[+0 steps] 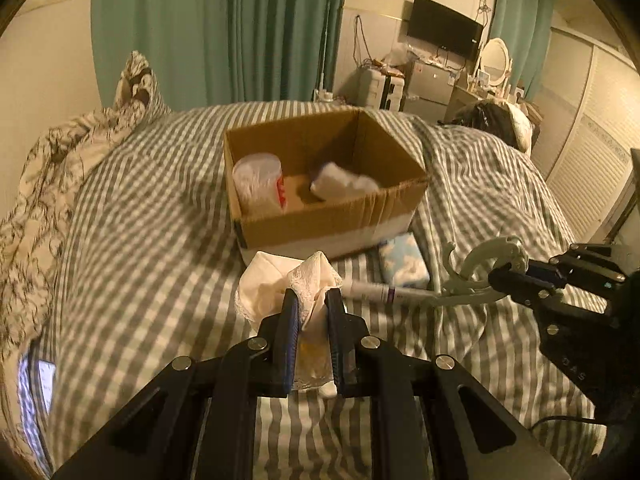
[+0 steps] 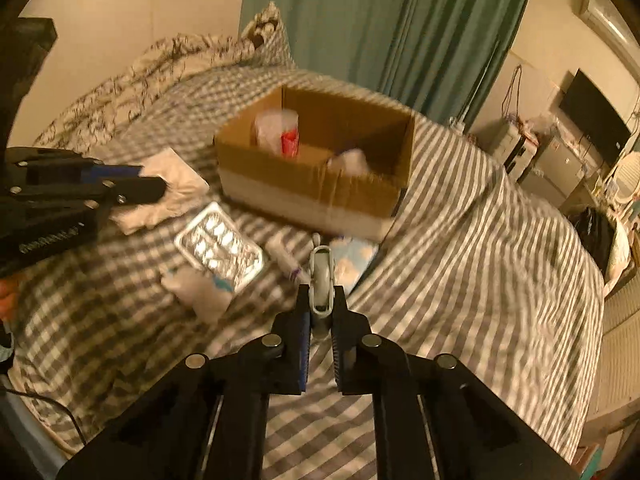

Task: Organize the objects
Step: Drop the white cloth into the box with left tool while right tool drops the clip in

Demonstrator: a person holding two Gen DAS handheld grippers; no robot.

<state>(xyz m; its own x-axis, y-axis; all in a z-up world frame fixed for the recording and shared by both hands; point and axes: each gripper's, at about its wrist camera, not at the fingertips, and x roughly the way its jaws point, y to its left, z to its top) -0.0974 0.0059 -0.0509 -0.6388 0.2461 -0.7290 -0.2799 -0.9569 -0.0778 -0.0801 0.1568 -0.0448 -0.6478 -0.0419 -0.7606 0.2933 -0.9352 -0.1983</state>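
**Inspector:** Between your left claw, pressed together, sits the lace cloth: soft, light, limp; expect it to drape, so pinch a bunched fold.

**Operator:** And the right?

**Inspector:** Your right claw pinches the grey clip, rigid and probably slippery. Ahead of both claws stands the cardboard box.

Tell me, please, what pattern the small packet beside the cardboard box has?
The small packet is pale blue with white clouds, clearest in the left wrist view.
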